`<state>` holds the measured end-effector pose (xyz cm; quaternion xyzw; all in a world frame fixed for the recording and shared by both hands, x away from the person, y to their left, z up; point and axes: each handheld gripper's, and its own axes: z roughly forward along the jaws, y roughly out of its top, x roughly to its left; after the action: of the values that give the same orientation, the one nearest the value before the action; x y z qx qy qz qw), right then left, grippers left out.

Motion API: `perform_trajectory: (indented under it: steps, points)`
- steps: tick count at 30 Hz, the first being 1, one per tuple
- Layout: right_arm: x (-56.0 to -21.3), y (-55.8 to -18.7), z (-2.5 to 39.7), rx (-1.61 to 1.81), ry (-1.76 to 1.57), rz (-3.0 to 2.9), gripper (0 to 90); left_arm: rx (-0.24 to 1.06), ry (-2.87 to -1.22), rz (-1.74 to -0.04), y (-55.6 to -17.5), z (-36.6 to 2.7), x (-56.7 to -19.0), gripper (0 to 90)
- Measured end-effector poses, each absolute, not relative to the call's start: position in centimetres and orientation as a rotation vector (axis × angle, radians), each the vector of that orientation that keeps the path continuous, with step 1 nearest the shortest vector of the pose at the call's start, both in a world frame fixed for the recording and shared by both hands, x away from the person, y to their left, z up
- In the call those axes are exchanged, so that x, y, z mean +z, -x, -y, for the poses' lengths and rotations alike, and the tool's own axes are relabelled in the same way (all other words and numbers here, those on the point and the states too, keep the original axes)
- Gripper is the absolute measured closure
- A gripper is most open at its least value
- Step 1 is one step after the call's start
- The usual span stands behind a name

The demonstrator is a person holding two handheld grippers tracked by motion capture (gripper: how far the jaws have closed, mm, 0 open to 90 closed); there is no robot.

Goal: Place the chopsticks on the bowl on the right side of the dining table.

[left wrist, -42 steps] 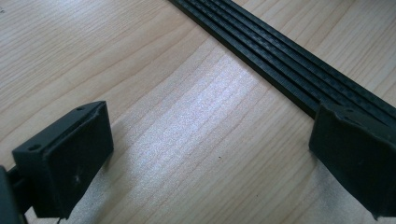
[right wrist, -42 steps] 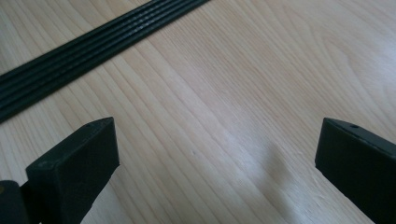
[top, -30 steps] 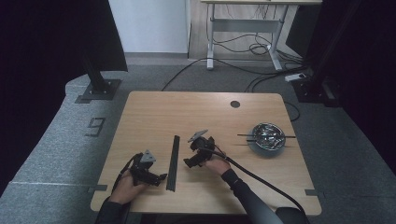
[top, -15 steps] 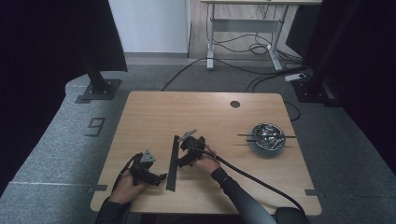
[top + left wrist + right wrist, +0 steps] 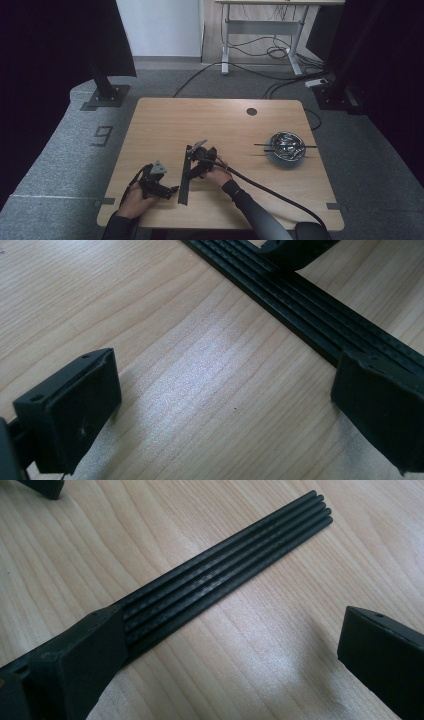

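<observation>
The strip (image 5: 185,175), black and ribbed with four or five ridges along its length, lay flat on the desk (image 5: 165,120), near the front edge and left of centre, its long axis running almost straight away from me. In the right gripper view the strip (image 5: 225,575) ran up from beside my left-hand jaw to its far end, flat on the wood.

My right gripper (image 5: 196,169) sat just beside the strip on its right, about midway along it, with my hand (image 5: 216,175) behind it. Its jaws were spread wide and held nothing; one jaw stood over the strip's edge and the other on bare desk, well apart from it.

My left gripper (image 5: 167,190) lay just left of the strip's near end, the grey plate on top. Its jaws were open too and empty. In the left gripper view the strip (image 5: 300,305) crossed behind the right-hand jaw, with bare wood between the two jaws.

Farther right on the desk stood a bowl (image 5: 285,148) with a rod (image 5: 265,145) laid across it.
</observation>
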<state>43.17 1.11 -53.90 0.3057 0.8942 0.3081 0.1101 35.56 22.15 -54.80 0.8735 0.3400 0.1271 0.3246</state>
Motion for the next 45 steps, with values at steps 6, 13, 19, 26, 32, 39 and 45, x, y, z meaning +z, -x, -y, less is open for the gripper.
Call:
perform_trajectory:
  steps: [6, 13, 19, 26, 32, 39, 45]
  points:
    - [-53.9, -43.3, -1.0, 0.904, -0.904, -2.63, 0.0, 0.333, -2.289, -0.892, -35.6, -22.1, -54.8, 0.0]
    - [-53.9, -43.4, -0.8, 0.852, -0.899, -2.615, 0.0, 0.333, -2.291, -0.892, -35.6, -22.2, -54.8, 0.0]
    - [-54.2, -43.5, -0.8, 0.861, -0.912, -2.619, 0.0, 0.333, -2.292, -0.891, -35.6, -22.2, -54.8, 0.0]
    - [-54.1, -43.6, -0.2, 0.837, -0.924, -2.625, 0.0, 0.333, -2.291, -0.892, -35.6, -22.2, -54.8, 0.0]
    - [-54.1, -43.7, 1.1, 0.824, -0.945, -2.644, 0.0, 0.333, -2.289, -0.892, -35.5, -22.2, -54.8, 0.0]
    - [-54.2, -44.4, 2.7, 0.822, -1.008, -2.617, 0.0, 0.333, -2.29, -0.892, -35.5, -22.2, -54.8, 0.0]
    - [-54.1, -44.8, 3.4, 0.804, -1.025, -2.584, 0.0, 0.333, -2.29, -0.892, -35.5, -22.2, -54.8, 0.0]
